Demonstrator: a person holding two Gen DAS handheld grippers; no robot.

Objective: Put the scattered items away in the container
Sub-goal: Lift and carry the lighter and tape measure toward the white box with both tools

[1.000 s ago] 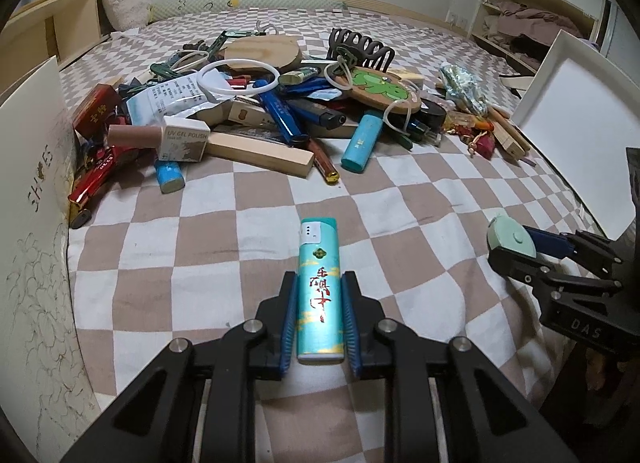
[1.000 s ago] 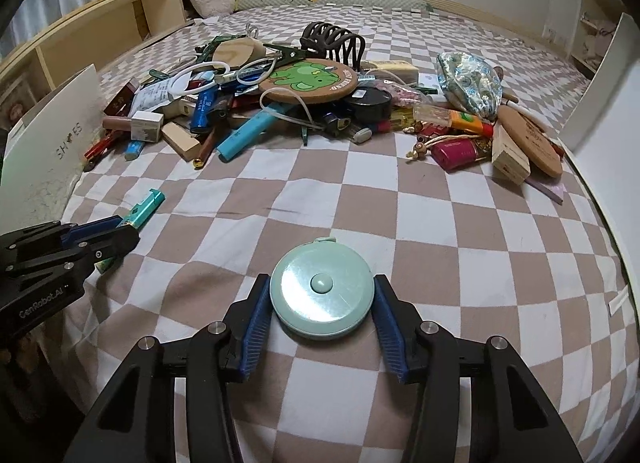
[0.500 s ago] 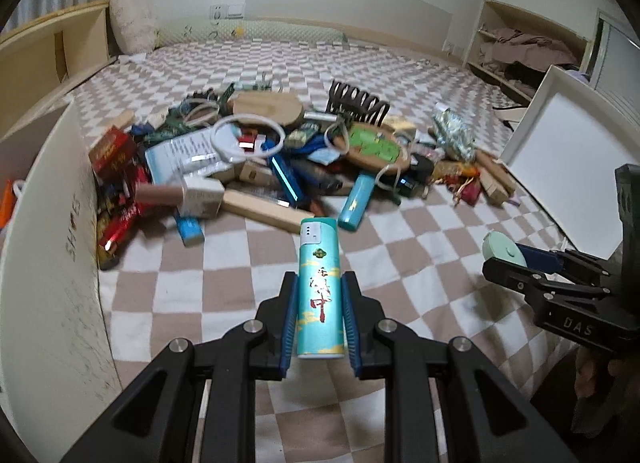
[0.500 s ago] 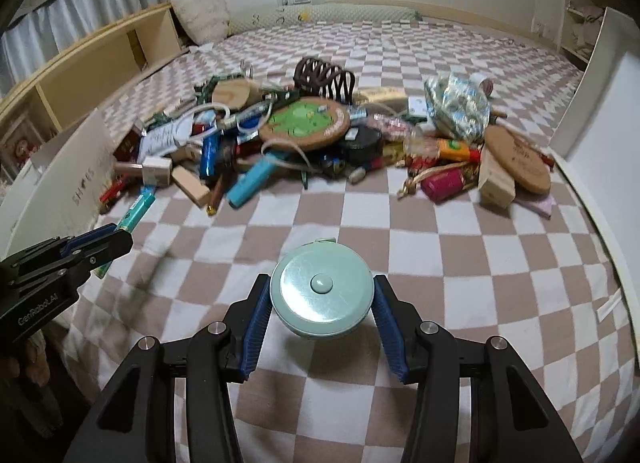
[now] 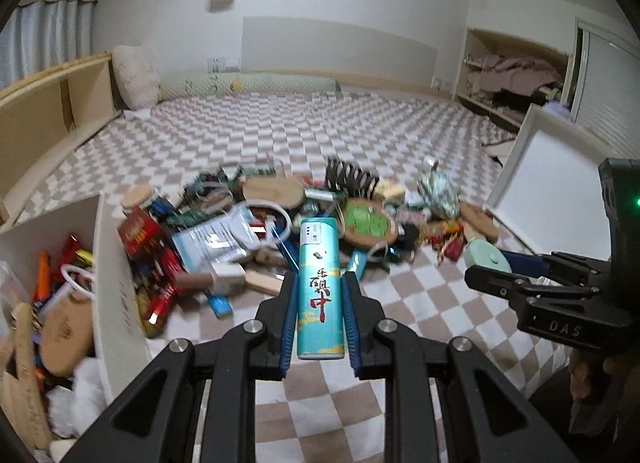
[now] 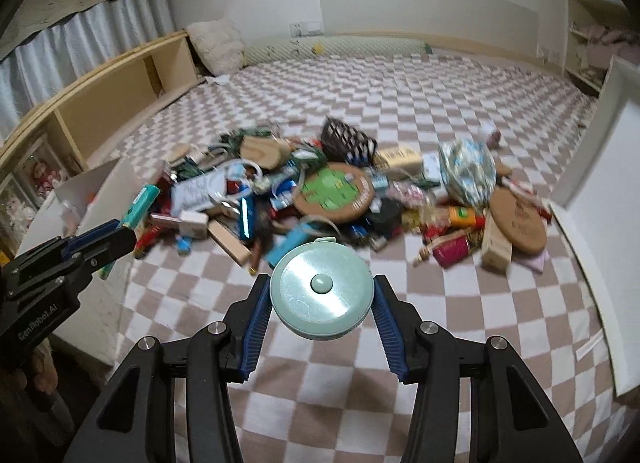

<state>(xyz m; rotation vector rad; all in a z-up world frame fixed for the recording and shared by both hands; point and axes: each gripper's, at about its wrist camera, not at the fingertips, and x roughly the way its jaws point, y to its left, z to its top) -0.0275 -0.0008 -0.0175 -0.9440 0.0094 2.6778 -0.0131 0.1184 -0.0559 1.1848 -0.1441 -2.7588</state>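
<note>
The left hand-held gripper (image 5: 316,299) is clamped on a slim turquoise plastic lighter with red characters on its label (image 5: 320,287), which stands lengthwise between the blue pads, its white cap pointing away from the camera. The right hand-held gripper (image 6: 322,303) is clamped across the width of a round, flat, mint-green tape measure case (image 6: 322,293); its jaws stand wider apart only because the disc is wide. Both things hang clear above the brown-and-white checked bedcover (image 6: 460,363). Gripping each thing by its narrow sides looks meant to keep it from slipping during the carry.

The open white cardboard box (image 5: 116,283) sits at the left edge of the bed, already partly filled with wooden pieces, red wrappers and a white ring. It is the likely drop point, and the lighter is the nearer of the two loads. A white tray-like lid (image 5: 552,191) leans at the right. A big pile of small clutter (image 6: 320,195) lies between them on the bed, so much of the tidying is left.
</note>
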